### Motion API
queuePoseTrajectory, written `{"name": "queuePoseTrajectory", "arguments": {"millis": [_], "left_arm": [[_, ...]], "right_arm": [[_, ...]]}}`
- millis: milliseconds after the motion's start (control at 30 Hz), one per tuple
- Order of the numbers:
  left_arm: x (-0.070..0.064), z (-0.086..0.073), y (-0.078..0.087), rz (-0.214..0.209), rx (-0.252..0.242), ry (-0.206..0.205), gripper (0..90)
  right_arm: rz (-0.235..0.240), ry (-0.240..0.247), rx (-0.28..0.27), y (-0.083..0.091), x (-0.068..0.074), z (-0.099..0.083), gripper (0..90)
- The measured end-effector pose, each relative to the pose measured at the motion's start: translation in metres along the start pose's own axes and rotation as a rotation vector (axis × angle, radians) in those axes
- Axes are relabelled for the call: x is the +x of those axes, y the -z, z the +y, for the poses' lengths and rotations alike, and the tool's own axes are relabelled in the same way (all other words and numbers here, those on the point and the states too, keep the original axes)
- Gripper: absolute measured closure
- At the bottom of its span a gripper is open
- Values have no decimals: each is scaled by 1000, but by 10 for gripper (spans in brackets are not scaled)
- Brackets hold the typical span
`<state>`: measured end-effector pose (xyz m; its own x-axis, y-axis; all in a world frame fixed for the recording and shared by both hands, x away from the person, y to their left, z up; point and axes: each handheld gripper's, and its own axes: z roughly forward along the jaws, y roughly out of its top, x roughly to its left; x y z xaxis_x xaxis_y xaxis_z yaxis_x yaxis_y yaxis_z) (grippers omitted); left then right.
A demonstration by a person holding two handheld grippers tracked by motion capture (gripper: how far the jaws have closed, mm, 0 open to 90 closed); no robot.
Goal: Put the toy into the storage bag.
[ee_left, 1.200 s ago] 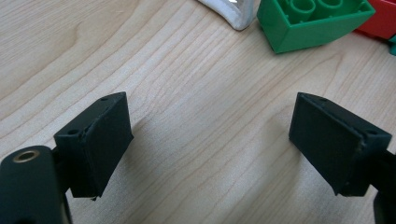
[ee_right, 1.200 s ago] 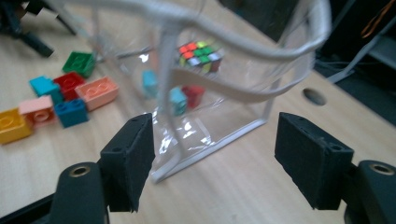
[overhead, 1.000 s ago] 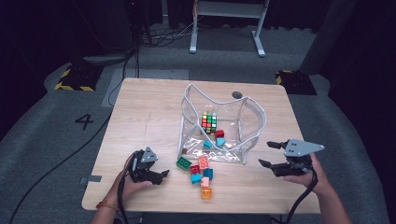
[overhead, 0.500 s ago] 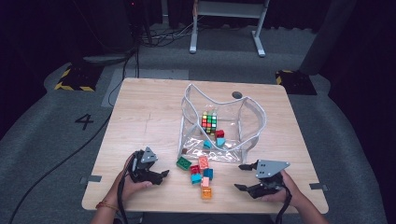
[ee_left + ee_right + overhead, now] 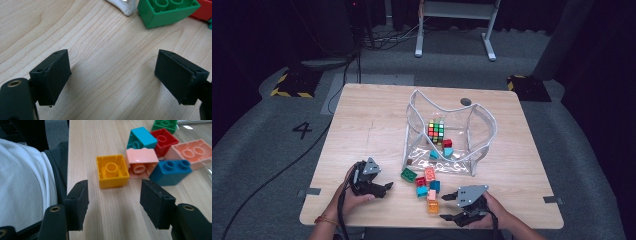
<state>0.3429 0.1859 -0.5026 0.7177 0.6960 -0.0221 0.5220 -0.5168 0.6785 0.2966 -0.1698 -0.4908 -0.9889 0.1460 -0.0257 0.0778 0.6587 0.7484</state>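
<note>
Clear bag, mid-tabletop, mouth open: holds a puzzle cube, one red and two teal bricks. Outside, near the front edge: seven loose bricks, among them green, coral and yellow. Right tool: jaws apart, empty, lined up on the yellow brick. Left tool: jaws wide, empty, just short of the green brick. Judged under halfway packed; seven bricks remain.

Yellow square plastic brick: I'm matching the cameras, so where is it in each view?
High view: yellow square plastic brick at the near table edge, beside the right gripper.
Right gripper view: centre, just beyond the open jaws.
Left gripper view: absent.
Shared landmark: green plastic brick.
</note>
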Motion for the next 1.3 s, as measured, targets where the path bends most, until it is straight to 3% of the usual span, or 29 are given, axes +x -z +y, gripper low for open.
{"name": "queuePoseTrajectory", "arguments": {"millis": [33,67,467,533,633,867,967,1067,1300], "left_arm": [[0,0,0,0,0,0,135],[0,0,0,1,1,1,134],[0,0,0,0,2,1,134],[0,0,0,0,0,0,134],[0,0,0,-1,-2,0,135],[0,0,0,-3,1,-3,136],[0,0,0,-3,1,-3,136],[0,0,0,-7,1,-5,136],[0,-1,1,-6,2,0,138]], "right_arm": [[0,0,0,0,0,0,412],[8,40,7,-6,-1,1,425],[-3,2,2,-18,0,3,509],[7,27,5,-16,-2,2,562],[0,8,-4,-16,0,2,583],[8,29,3,-15,-1,1,589],[2,3,-5,-14,1,1,589],[17,32,7,-10,-2,-2,589],[-6,10,-3,6,-6,-11,590]]}}
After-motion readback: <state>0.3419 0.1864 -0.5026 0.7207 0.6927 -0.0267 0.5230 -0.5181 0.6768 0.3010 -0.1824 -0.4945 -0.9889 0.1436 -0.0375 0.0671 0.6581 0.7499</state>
